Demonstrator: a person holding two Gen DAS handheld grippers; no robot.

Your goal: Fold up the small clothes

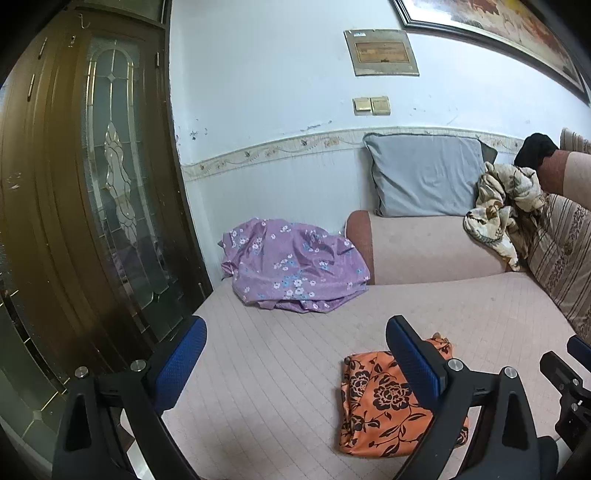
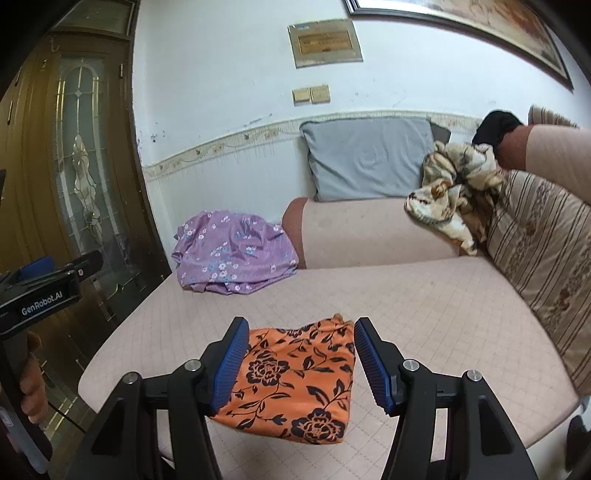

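The orange floral garment (image 2: 295, 380) lies folded into a compact block on the pink quilted seat (image 2: 424, 314) of a sofa, near its front edge. Farther back on the same seat, a crumpled purple floral garment (image 2: 232, 254) rests against the sofa armrest (image 2: 369, 236). A grey cushion (image 2: 365, 158) leans on the pale blue wall behind the armrest, and a cream patterned cloth (image 2: 450, 188) is bunched beside a striped back cushion (image 2: 539, 251). A brown door with leaded glass (image 1: 107, 177) stands at the left of the room; a framed picture (image 1: 498, 33) and two switch plates (image 1: 371, 105) hang on the wall.

The right gripper (image 2: 299, 365) is positioned low over the seat, directed at the folded garment. Its blue-padded fingers (image 2: 232, 365) are spread apart, one on each side of the garment; whether the pads touch the fabric cannot be confirmed. Nothing is clamped.

The left gripper (image 1: 295, 369) is held to the left of the garment, with its fingers (image 1: 413, 358) spread wide and released. The right-hand finger overlaps the garment's edge in the left wrist view.
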